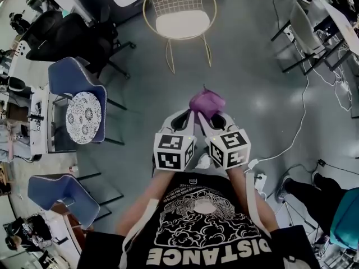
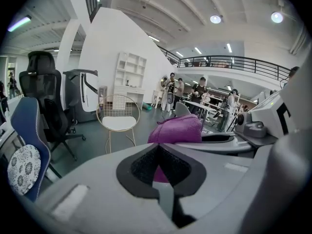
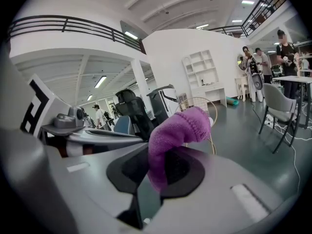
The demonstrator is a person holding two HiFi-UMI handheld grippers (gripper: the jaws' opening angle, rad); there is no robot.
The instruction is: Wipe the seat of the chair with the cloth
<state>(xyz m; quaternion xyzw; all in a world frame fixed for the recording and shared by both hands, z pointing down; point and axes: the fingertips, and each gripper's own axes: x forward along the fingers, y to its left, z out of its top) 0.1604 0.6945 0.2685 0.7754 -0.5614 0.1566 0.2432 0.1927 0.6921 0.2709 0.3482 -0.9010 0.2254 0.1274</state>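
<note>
My right claw [image 3: 152, 175] pinched the cloth [image 3: 178, 130] by one end (the rest flopped past its tip), so it could slip out short of the chair [image 1: 182, 22] ahead; my left claw [image 2: 158, 172] sat closed, empty.

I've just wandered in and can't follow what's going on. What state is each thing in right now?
left hand-held gripper: shut, empty.
right hand-held gripper: shut on the purple cloth.
purple cloth: bunched, held in the air.
wire chair: upright, white seat bare, not yet touched.
blue chair: upright, carries a patterned cushion.
</note>
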